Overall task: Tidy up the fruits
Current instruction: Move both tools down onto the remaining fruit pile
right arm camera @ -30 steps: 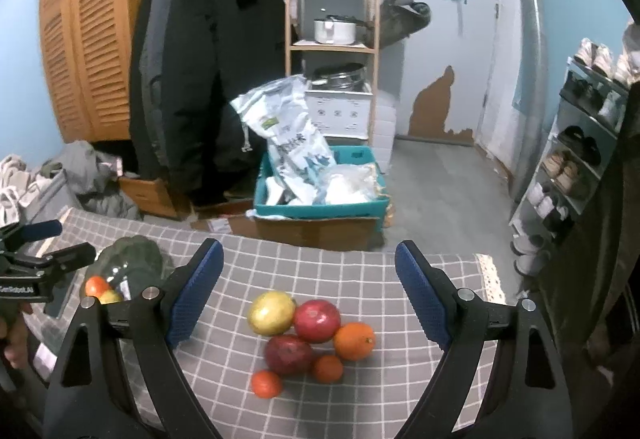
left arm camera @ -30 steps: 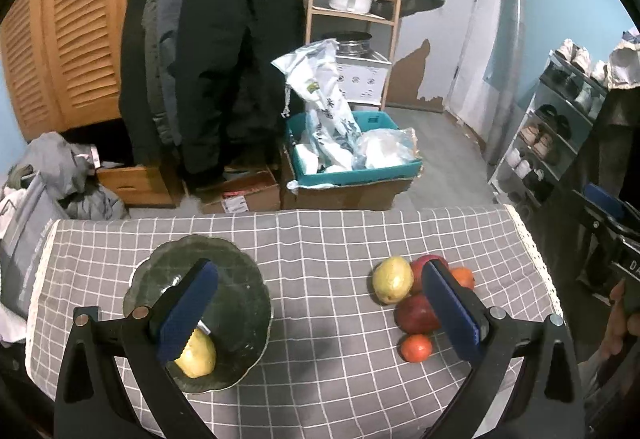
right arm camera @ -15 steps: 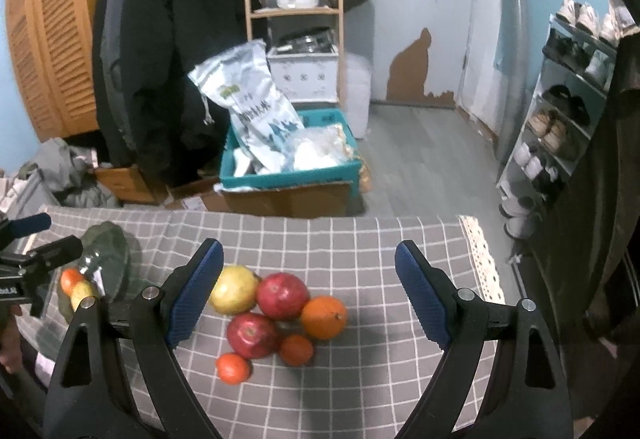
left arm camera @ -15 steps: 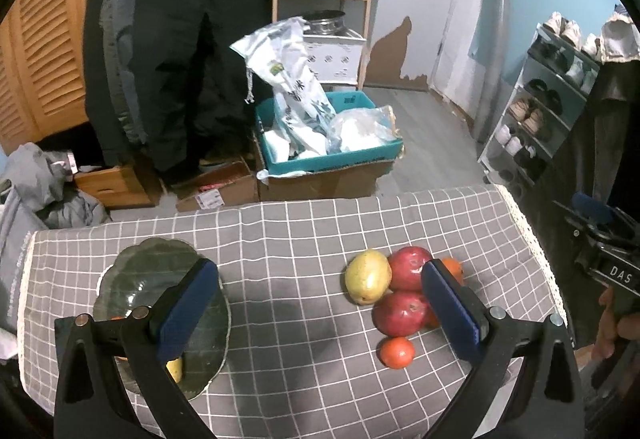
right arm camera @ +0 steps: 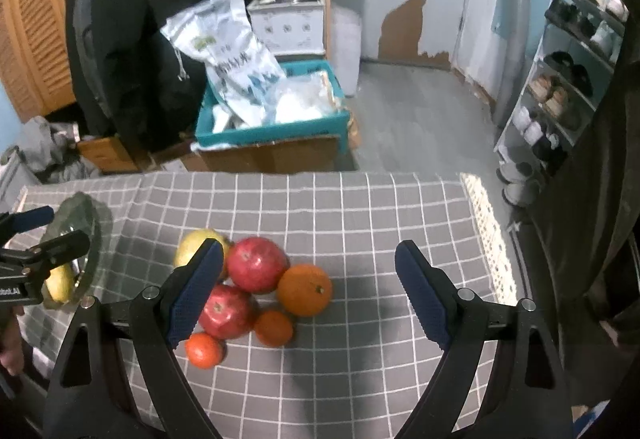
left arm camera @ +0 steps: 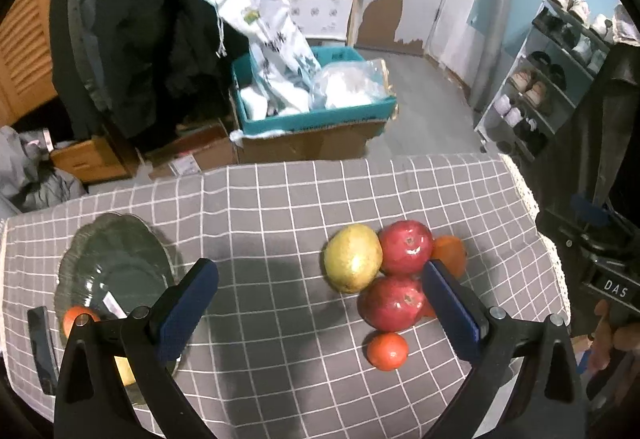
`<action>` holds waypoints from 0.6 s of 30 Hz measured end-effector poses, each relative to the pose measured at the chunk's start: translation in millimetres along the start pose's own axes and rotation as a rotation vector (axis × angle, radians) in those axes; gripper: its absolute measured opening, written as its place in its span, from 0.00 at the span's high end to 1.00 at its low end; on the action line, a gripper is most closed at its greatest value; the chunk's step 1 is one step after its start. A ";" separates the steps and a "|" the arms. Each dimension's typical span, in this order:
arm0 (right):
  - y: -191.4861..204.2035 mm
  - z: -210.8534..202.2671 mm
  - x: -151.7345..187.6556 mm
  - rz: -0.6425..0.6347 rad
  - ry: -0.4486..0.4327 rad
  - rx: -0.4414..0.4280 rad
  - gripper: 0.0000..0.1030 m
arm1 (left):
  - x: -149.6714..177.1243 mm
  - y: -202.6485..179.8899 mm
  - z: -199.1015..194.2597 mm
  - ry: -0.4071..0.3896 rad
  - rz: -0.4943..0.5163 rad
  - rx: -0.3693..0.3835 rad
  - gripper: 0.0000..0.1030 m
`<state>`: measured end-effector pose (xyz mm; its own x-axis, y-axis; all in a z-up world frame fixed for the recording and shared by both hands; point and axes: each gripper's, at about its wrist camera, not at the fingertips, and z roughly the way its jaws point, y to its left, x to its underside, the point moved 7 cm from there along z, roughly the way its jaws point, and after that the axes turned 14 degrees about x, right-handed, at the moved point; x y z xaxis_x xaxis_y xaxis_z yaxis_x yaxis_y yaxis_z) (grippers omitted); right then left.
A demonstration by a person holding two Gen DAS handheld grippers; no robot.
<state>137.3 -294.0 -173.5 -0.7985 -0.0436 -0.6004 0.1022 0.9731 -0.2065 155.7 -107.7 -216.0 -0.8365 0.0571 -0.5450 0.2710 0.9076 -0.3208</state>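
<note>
A pile of fruit lies on the grey checked tablecloth [left arm camera: 280, 199]: a yellow-green pear [left arm camera: 352, 258], two red apples [left arm camera: 406, 247] [left arm camera: 394, 303], a big orange [right arm camera: 305, 290] and two small tangerines [right arm camera: 204, 350] [right arm camera: 274, 328]. A dark green glass plate [left arm camera: 116, 263] on the left holds a small tangerine [left arm camera: 74, 317] and a yellow fruit [left arm camera: 124, 371]. My left gripper [left arm camera: 318, 303] is open, above the cloth between plate and pile. My right gripper [right arm camera: 306, 287] is open, hovering over the pile with the orange between its fingers' lines.
Beyond the table's far edge stand a teal crate [left arm camera: 316, 111] of bags on a cardboard box, hanging coats [left arm camera: 132, 19] and a wooden shelf. A shoe rack [right arm camera: 576, 79] lines the right wall. A hand [left arm camera: 612, 339] holds the other gripper at the right.
Both views have closed in on the fruit pile; the left gripper drifted right, away from the plate, and the right gripper came down toward the fruit. Both stayed open.
</note>
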 end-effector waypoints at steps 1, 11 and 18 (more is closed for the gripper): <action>-0.7 5.7 2.4 -0.002 0.013 0.003 0.16 | 0.6 0.2 4.8 0.009 0.001 -0.003 0.01; 7.3 69.1 33.1 -0.025 0.184 -0.021 0.16 | 12.4 7.1 51.7 0.095 0.014 -0.036 0.01; 19.7 111.1 54.8 -0.077 0.290 -0.039 0.16 | 19.5 13.7 75.7 0.147 -0.008 -0.030 0.01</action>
<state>161.5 -302.4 -296.3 -0.9395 -0.0570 -0.3377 0.0160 0.9776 -0.2097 179.1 -125.7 -289.6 -0.8998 0.1078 -0.4228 0.2515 0.9200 -0.3006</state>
